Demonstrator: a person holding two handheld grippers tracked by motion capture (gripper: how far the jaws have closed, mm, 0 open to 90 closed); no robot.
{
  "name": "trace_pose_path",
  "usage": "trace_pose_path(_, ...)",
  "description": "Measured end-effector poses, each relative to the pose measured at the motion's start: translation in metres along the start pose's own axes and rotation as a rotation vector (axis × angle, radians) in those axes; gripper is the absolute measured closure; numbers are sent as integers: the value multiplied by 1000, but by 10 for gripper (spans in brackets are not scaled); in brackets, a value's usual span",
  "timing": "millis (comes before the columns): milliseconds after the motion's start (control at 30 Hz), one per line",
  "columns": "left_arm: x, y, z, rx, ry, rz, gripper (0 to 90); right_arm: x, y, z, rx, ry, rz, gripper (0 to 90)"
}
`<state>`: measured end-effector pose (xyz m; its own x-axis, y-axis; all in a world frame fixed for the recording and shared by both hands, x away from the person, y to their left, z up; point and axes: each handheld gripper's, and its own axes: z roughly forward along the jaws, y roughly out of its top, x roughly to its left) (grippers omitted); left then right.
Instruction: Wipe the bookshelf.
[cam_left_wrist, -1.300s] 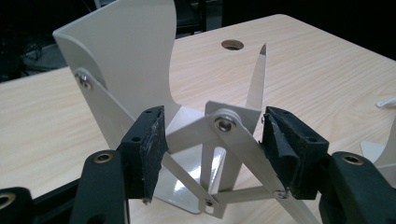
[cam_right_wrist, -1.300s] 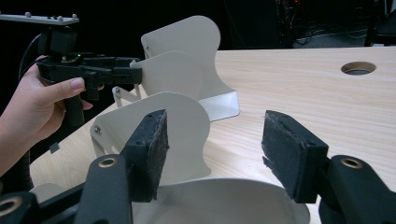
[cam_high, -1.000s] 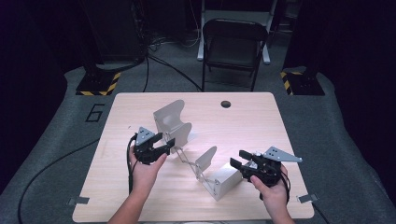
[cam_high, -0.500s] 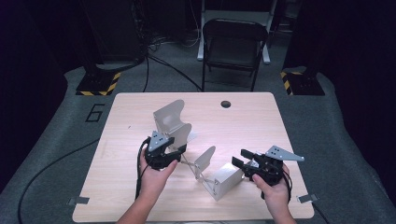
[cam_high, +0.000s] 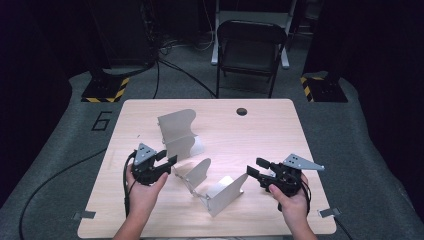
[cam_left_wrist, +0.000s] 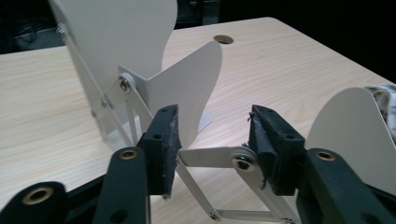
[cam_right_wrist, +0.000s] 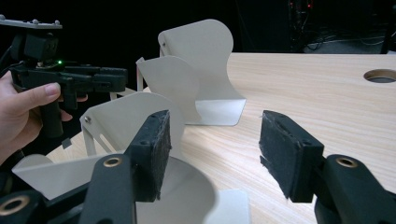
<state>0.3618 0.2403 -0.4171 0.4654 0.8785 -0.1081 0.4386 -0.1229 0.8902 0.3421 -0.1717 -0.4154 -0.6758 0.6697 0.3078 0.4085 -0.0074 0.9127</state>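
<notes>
Metal bookend rack (cam_high: 197, 165), table (cam_high: 280, 130), chair (cam_high: 250, 47)

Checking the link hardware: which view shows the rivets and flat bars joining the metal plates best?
Left gripper view: the bars and rivets sit sharp between its open jaws. High view shows the bars tiny; right gripper view shows mostly the plates.
</notes>
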Motion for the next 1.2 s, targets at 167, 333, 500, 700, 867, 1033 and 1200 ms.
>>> trace_pose_path(167, 17, -2, -11, 14, 34, -67, 593, 1, 1, 7, 11, 17, -4, 430)
trace_pose_path(333, 20, -5, -10, 93, 32, -87, 615, 1, 2, 14, 20, 27, -4, 430)
trace_pose_path(500, 20, -3, -11, 62, 63, -73, 657, 1, 2, 21, 26, 45, -3, 431)
trace_pose_path(700, 21, 3, -10, 83, 105, -62, 720, 0, 2, 26, 31, 50, -1, 430)
trace_pose_path(867, 26, 1, -11, 98, 112, -103, 700, -3, 0, 26, 28, 49, 4, 430)
trace_pose_path(1033, 23, 2, -7, 111, 117, -93, 695, -5, -2, 26, 35, 46, 17, 430)
trace_pose_path(1200, 19, 4, -1, 105, 115, -83, 713, -6, -2, 26, 26, 40, 14, 430)
